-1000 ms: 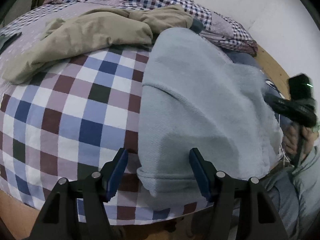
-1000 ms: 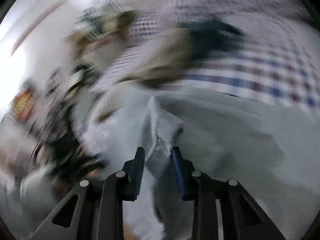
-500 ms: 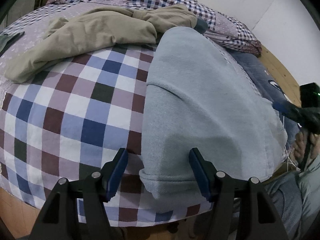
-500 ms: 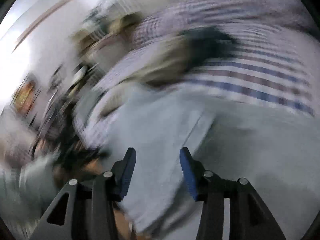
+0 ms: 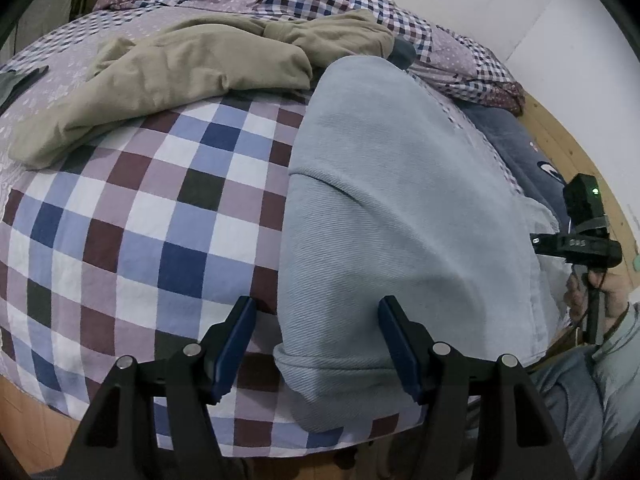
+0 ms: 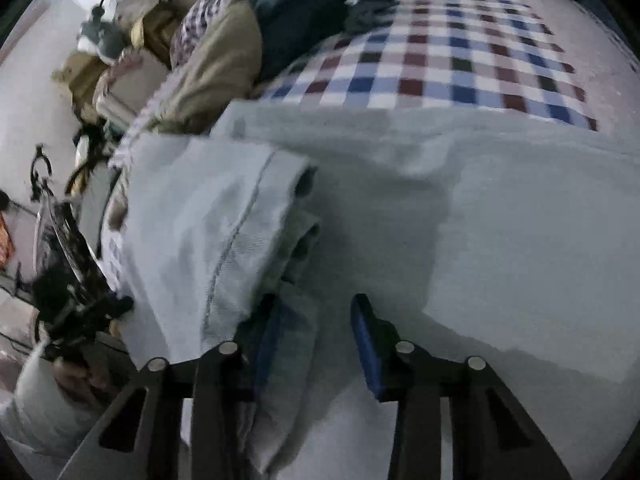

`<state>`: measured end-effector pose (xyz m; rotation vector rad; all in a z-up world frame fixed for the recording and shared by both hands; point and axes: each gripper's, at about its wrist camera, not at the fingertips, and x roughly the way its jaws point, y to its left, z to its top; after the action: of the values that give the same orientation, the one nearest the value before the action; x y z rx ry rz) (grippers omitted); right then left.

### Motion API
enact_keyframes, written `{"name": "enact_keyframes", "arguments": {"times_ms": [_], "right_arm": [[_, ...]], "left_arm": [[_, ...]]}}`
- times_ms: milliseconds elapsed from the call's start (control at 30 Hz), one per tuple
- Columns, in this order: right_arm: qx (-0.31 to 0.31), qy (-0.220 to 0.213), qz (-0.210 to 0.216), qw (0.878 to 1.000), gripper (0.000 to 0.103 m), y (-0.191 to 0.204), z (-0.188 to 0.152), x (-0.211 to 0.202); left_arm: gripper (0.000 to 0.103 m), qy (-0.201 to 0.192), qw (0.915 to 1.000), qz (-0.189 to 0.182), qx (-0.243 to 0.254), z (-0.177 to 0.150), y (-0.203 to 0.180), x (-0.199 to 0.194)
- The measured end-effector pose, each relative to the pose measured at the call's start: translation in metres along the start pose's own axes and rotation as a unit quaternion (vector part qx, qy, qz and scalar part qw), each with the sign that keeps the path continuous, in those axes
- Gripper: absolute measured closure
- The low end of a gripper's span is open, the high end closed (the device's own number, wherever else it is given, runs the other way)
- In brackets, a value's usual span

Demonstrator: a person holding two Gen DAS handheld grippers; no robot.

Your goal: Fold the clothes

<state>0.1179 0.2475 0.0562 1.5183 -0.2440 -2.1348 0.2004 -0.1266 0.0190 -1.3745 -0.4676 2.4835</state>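
Left wrist view shows the left claw (image 5: pixel 316 344) spread wide and empty, hovering level over the near rolled end of the light blue jeans (image 5: pixel 400 216), whose long axis runs away from that claw toward the beige garment (image 5: pixel 192 76) on the checked bed cover (image 5: pixel 132 220). The right claw (image 6: pixel 316 344) also stands open over the jeans' folded hem (image 6: pixel 224 232), gripping nothing.

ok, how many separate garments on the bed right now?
4 visible: light blue garment in front by the left gripper, beige garment behind it, dark navy garment at the right edge, dark one beside the beige. More may be hidden.
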Motion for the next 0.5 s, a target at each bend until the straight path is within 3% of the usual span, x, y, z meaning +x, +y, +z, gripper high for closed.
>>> {"name": "enact_keyframes", "arguments": {"times_ms": [67,133,233,300,433,500], "right_arm": [[-0.026,-0.003,0.009,1.0,0.068,0.013,0.001,0.007],[-0.063,-0.027,0.021,0.997,0.079,0.03,0.0,0.004],[-0.11,-0.098,0.024,0.989,0.081,0.049,-0.002,-0.02],[-0.124,-0.177,0.046,0.975,0.08,0.054,-0.005,-0.051],[-0.059,-0.3,0.053,0.951,0.078,0.034,-0.012,-0.099],[-0.011,-0.321,0.048,0.946,0.078,0.011,-0.014,-0.111]], "left_arm": [[0.036,0.0,1.0,0.0,0.001,0.0,0.0,0.0],[0.036,0.0,1.0,0.001,0.001,0.0,-0.001,0.0],[0.036,0.0,1.0,0.0,0.001,0.0,0.0,0.0],[0.036,0.0,1.0,-0.002,0.001,0.0,0.001,0.001],[0.036,0.002,1.0,-0.001,0.005,0.0,0.0,0.002],[0.036,0.002,1.0,0.0,0.006,-0.001,0.0,0.003]]}}
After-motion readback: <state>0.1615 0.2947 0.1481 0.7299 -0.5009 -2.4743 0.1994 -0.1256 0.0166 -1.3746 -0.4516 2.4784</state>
